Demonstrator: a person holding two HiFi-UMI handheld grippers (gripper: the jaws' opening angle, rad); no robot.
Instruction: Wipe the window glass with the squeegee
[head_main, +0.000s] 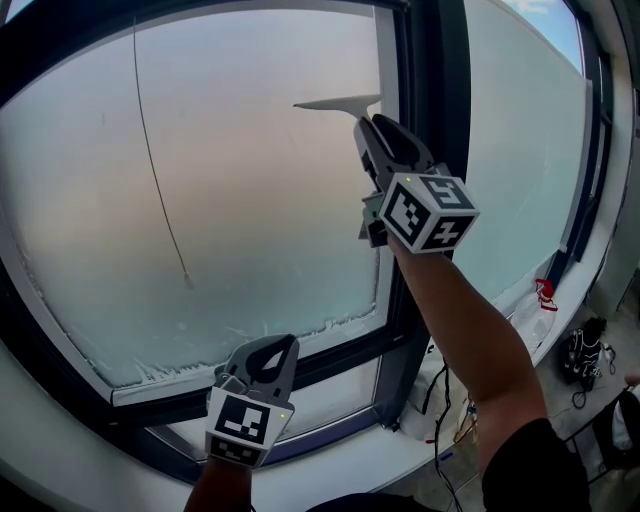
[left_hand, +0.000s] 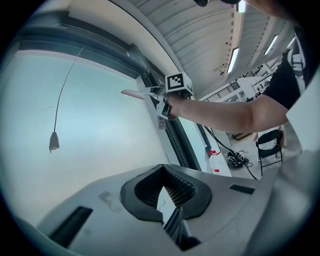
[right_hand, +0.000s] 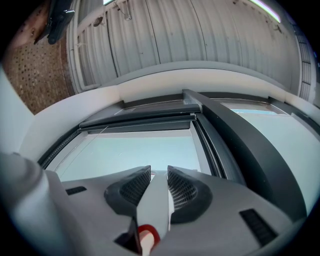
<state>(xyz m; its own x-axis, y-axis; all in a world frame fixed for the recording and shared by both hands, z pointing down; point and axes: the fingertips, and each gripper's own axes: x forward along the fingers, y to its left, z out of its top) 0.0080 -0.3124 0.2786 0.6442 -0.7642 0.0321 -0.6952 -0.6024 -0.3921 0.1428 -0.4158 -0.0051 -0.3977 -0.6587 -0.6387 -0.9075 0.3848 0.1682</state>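
right gripper (head_main: 366, 122): clamped on the white handle of the squeegee (head_main: 340, 102), raised high
squeegee: blade level at the upper right of the window glass (head_main: 240, 210); whether it touches the pane can't be told
step: looks like the start of a stroke from the top right corner
next move: likely press the blade flat and draw it down or left without tilting
edges: right end of the blade sits just beside the dark frame (head_main: 425, 100)
room: open glass to the left and below; the hanging cord (head_main: 158, 170) crosses the left part
left gripper (head_main: 275, 348): jaws pressed together, empty, low near the sill, well apart from the squeegee
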